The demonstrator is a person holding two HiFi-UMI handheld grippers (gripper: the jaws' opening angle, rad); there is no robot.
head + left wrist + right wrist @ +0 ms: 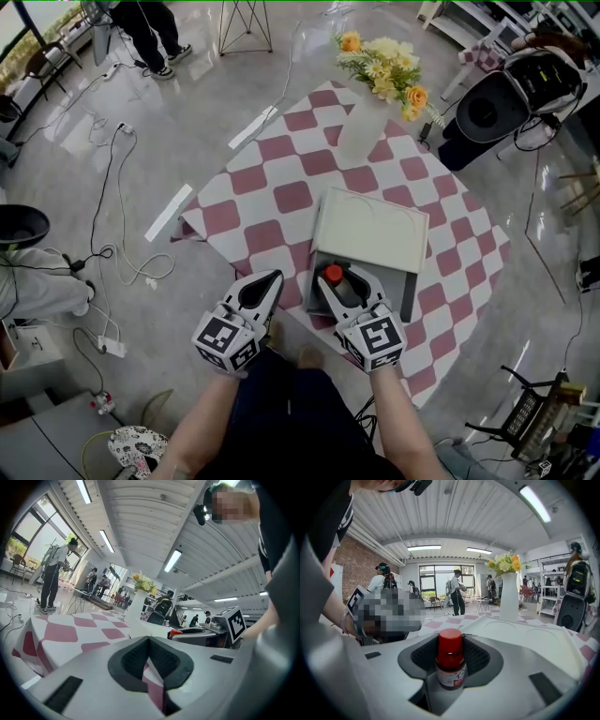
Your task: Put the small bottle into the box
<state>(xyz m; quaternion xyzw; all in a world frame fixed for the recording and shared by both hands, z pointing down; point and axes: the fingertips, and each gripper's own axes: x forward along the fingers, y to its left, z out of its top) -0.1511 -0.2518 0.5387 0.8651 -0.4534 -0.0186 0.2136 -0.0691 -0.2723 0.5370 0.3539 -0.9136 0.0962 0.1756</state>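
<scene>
Small bottle (334, 275): it is in your right claw, upright, at the near left corner of the box and above its rim. By my reading it isn't inside yet.

Right claw (343, 283): the jaws stand wide, clamped on the bottle's body. The red cap stays clear above the pads, so you can see the bottle and it has nothing to snag on when you let go.

Left claw (263, 288): it is drawn narrow with the tips together and nothing between them. It is parked just left of the box at the table's near edge, out of the other claw's way.

Box (406, 292): open and grey inside, it sits on the table (281, 192) close to the near edge, within easy reach.

Lid (370, 230): white, it lies across the far part of the box. That leaves only the near part open, which is likely why you come in from the near side.

Vase (361, 131): it holds flowers and stands toward the table's far corner, well apart from the work.

Next move, as I judge it: carry the bottle further over the opening, lower it, then release.
</scene>
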